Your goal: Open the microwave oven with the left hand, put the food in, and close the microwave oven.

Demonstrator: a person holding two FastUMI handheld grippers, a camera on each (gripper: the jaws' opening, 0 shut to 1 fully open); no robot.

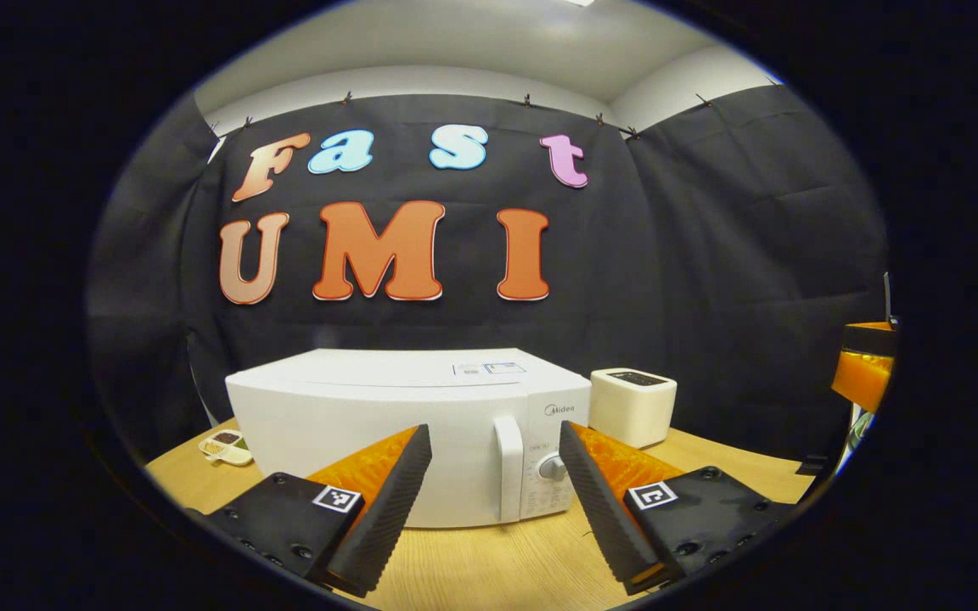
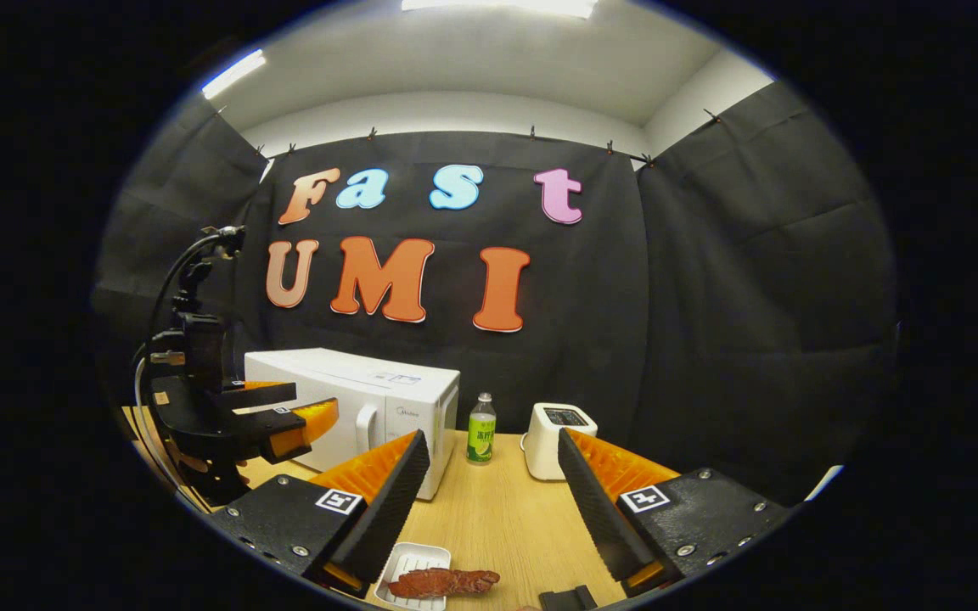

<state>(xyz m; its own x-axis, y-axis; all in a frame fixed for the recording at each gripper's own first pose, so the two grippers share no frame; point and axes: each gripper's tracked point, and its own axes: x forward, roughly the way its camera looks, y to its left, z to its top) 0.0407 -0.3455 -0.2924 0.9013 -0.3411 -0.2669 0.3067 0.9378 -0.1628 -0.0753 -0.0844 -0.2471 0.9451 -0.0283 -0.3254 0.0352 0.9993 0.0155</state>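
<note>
A white microwave oven (image 1: 387,424) stands on the wooden table with its door closed; its vertical handle (image 1: 508,467) is right of centre. My left gripper (image 1: 496,501) is open, a short way in front of the door and handle, holding nothing. The microwave (image 2: 370,403) also sits at the left of the right gripper view, with the left gripper (image 2: 285,424) in front of it. A reddish-brown piece of food (image 2: 442,582) lies on a small white tray (image 2: 408,568) near the table's front edge. My right gripper (image 2: 493,509) hangs open above it, empty.
A white toaster (image 1: 632,406) stands right of the microwave. A green bottle (image 2: 481,428) stands between the microwave and the toaster (image 2: 559,440). A small dish (image 1: 226,445) lies at the microwave's left. A small black object (image 2: 570,598) lies at the table's front edge.
</note>
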